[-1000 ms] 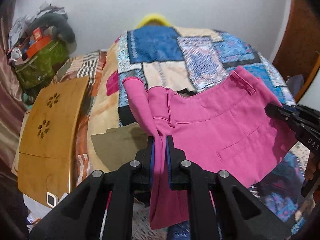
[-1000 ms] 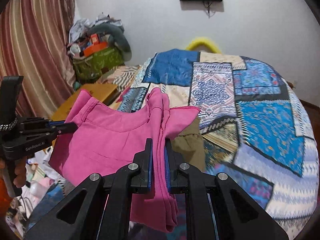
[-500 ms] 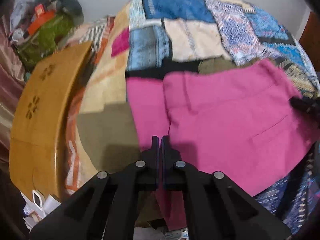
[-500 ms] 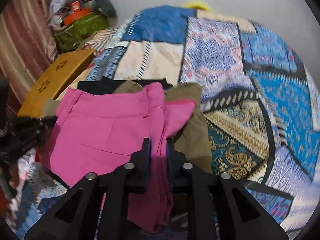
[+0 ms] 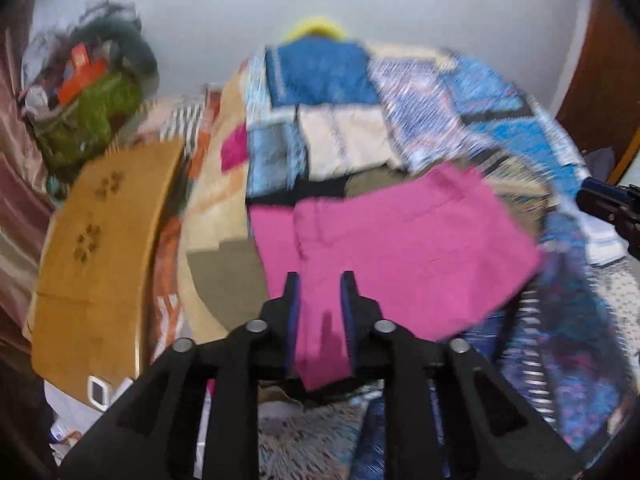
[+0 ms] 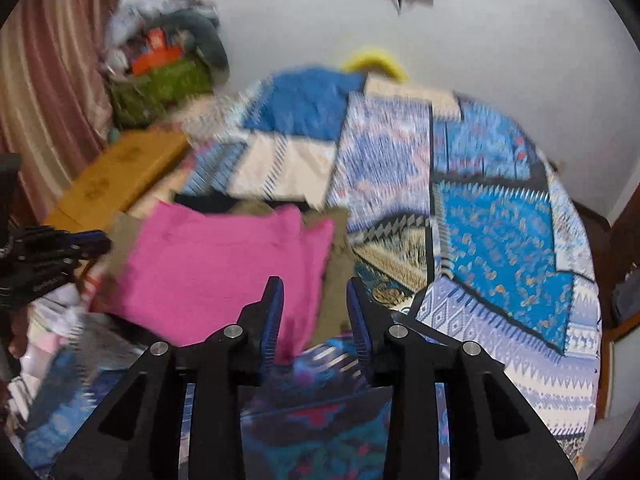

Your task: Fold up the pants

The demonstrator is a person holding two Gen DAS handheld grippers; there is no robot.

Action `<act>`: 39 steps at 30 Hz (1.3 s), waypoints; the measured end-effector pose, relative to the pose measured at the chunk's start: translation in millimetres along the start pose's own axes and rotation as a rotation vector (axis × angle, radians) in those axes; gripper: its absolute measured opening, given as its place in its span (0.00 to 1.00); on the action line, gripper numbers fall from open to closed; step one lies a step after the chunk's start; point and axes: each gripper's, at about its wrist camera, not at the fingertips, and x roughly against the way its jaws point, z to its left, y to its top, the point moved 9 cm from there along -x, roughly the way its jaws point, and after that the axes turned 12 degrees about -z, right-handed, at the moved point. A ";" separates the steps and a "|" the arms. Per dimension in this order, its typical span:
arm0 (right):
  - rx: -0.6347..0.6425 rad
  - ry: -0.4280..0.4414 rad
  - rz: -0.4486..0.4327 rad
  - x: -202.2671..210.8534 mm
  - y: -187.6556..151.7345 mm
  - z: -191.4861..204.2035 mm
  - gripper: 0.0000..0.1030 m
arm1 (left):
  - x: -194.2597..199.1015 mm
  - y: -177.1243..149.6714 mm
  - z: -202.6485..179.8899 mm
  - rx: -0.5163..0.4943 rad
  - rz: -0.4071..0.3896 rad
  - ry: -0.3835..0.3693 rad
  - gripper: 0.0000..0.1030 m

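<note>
Left wrist view: pink pants (image 5: 400, 248) lie folded on the patchwork bedspread (image 5: 460, 108), ahead of the fingers.
left gripper (image 5: 320, 280): jaws have just been opening; apart, pink cloth between them, pads not pressing it.
right gripper (image 6: 314, 286): jaws have just been opening; apart, pants edge by the left finger, not clamped.
Under pants: olive garment (image 6: 340, 248) shows beyond the right edge.
Progress: fold laid down and released; probably smoothing or another fold left.
</note>
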 end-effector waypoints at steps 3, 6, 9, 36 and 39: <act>-0.007 0.042 -0.091 39.7 19.9 16.9 0.29 | 49.0 22.8 -15.6 -0.010 -0.093 -0.024 0.24; 0.008 0.079 -0.198 88.0 38.9 36.9 0.29 | 102.8 39.7 -29.9 -0.018 -0.187 -0.038 0.24; 0.026 0.112 -0.298 136.2 51.3 55.9 0.29 | 157.4 48.5 -42.4 -0.030 -0.282 -0.056 0.24; -0.007 0.067 -0.680 316.8 46.9 100.9 1.00 | 385.0 11.9 -66.5 0.010 -0.711 0.014 0.95; -0.010 0.069 -0.680 321.5 41.8 104.1 1.00 | 391.1 9.3 -64.5 0.019 -0.720 0.009 0.98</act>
